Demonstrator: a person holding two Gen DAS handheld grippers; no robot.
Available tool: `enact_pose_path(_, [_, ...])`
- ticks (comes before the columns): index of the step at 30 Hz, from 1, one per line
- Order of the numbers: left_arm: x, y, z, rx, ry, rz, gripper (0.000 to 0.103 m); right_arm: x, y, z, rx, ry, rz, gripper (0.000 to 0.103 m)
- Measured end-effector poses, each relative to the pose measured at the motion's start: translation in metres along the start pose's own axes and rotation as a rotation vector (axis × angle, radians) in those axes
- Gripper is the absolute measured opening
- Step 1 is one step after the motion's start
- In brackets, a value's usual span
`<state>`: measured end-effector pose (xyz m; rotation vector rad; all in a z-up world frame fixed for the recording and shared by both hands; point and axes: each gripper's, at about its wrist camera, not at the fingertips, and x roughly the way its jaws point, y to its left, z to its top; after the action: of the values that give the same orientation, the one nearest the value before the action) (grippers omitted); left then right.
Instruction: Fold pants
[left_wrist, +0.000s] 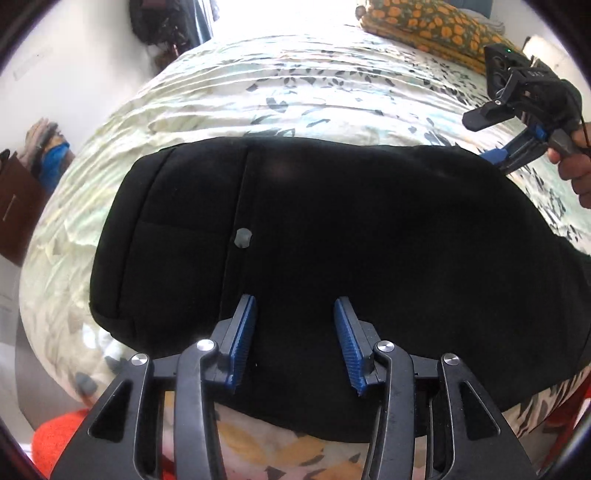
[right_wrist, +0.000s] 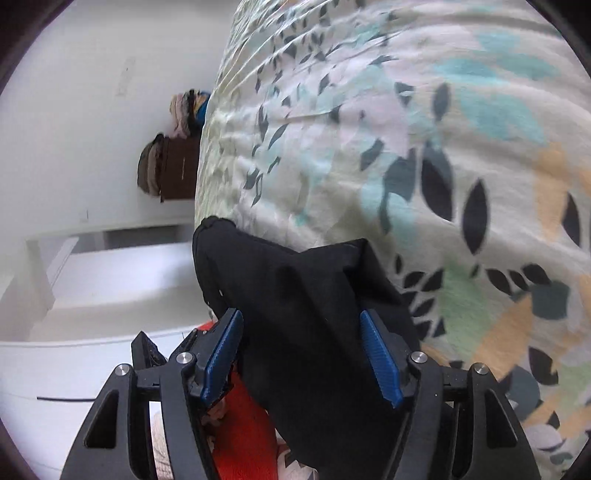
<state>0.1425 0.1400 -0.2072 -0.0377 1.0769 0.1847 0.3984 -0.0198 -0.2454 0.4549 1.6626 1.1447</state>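
The black pants (left_wrist: 332, 236) lie flat on a bed with a leaf-print sheet (left_wrist: 280, 92). In the left wrist view they make a wide, dark shape, longer from side to side than from front to back. A seam (left_wrist: 240, 206) runs across the short way, and a small grey button (left_wrist: 242, 237) sits on it.

The left gripper (left_wrist: 295, 332) hangs over the near edge of the pants. Its blue pads (left_wrist: 243, 336) stand apart, with nothing pinched between them.

The right gripper (right_wrist: 306, 354) is at the far right end of the pants — a hand (left_wrist: 576, 173) holds it. Its jaws are apart too. Black cloth lies between them, but I cannot tell if the pads (right_wrist: 380, 358) touch it.

An orange-flowered pillow (left_wrist: 424, 26) sits at the far end of the bed.
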Motion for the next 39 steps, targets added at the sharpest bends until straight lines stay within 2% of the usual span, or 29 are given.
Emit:
enact_pose_path(3, [-0.001,-0.002,0.001,-0.003,-0.013,-0.007,0.051,0.016,0.009,0.014,-0.032,0.040,-0.023,0.068])
enact_pose_path(4, [-0.002,-0.002,0.001,-0.007,-0.019,-0.010,0.051,0.019,0.009,0.019,-0.026,0.028,-0.058,0.068])
enact_pose_path(5, [-0.003,-0.001,0.002,-0.013,-0.024,-0.017,0.051,0.019,0.006,0.023,0.001,0.004,-0.074,0.067])
enact_pose_path(7, [-0.005,0.004,0.001,-0.034,-0.029,-0.036,0.051,0.016,-0.003,0.035,0.079,-0.051,-0.037,0.068])
enact_pose_path(9, [-0.005,0.007,0.001,-0.051,-0.030,-0.051,0.051,0.016,-0.004,0.040,0.099,-0.085,-0.010,0.071])
enact_pose_path(12, [-0.004,0.005,0.002,-0.044,-0.032,-0.042,0.052,0.019,0.001,0.043,0.077,-0.115,-0.069,0.071])
enact_pose_path(14, [-0.007,0.006,0.005,-0.040,-0.031,-0.041,0.053,0.007,0.008,0.039,0.043,-0.193,-0.117,0.071])
enact_pose_path(15, [-0.011,0.011,0.009,-0.044,-0.038,-0.033,0.053,-0.001,0.011,0.036,0.035,-0.222,-0.114,0.071])
enact_pose_path(17, [-0.025,0.033,0.019,-0.080,-0.087,-0.008,0.060,-0.023,0.015,0.026,0.036,-0.278,-0.129,0.071])
enact_pose_path(19, [-0.039,0.068,0.032,-0.139,-0.135,-0.021,0.079,-0.048,0.020,0.007,0.002,-0.340,-0.153,0.072])
enact_pose_path(21, [-0.042,0.102,0.045,-0.170,-0.137,-0.055,0.081,-0.070,0.024,-0.023,-0.052,-0.363,-0.186,0.073])
enact_pose_path(24, [-0.028,0.136,0.060,-0.174,-0.109,-0.090,0.082,-0.095,0.018,-0.085,-0.096,-0.400,-0.226,0.074])
enact_pose_path(28, [0.010,0.137,0.067,-0.101,0.006,-0.146,0.082,-0.132,-0.013,-0.190,-0.003,-0.504,-0.205,0.074])
enact_pose_path(29, [0.018,0.131,0.068,-0.067,0.024,-0.138,0.081,-0.139,-0.020,-0.216,0.027,-0.537,-0.212,0.074])
enact_pose_path(30, [0.022,0.124,0.067,-0.039,0.031,-0.120,0.073,-0.149,-0.027,-0.243,0.055,-0.579,-0.232,0.074])
enact_pose_path(31, [0.024,0.120,0.065,-0.021,0.033,-0.136,0.040,-0.158,-0.033,-0.270,0.085,-0.623,-0.259,0.074])
enact_pose_path(32, [0.026,0.118,0.064,-0.021,0.051,-0.164,0.025,-0.170,-0.041,-0.297,0.124,-0.668,-0.286,0.074])
enact_pose_path(33, [0.026,0.117,0.064,-0.031,0.066,-0.179,0.017,-0.185,-0.052,-0.325,0.175,-0.717,-0.312,0.074])
enact_pose_path(35, [0.017,0.114,0.062,-0.014,0.059,-0.166,0.010,-0.221,-0.075,-0.378,0.280,-0.810,-0.374,0.074])
enact_pose_path(39, [0.003,0.120,0.055,-0.015,0.069,-0.137,0.010,-0.298,-0.119,-0.461,0.501,-0.959,-0.603,0.074])
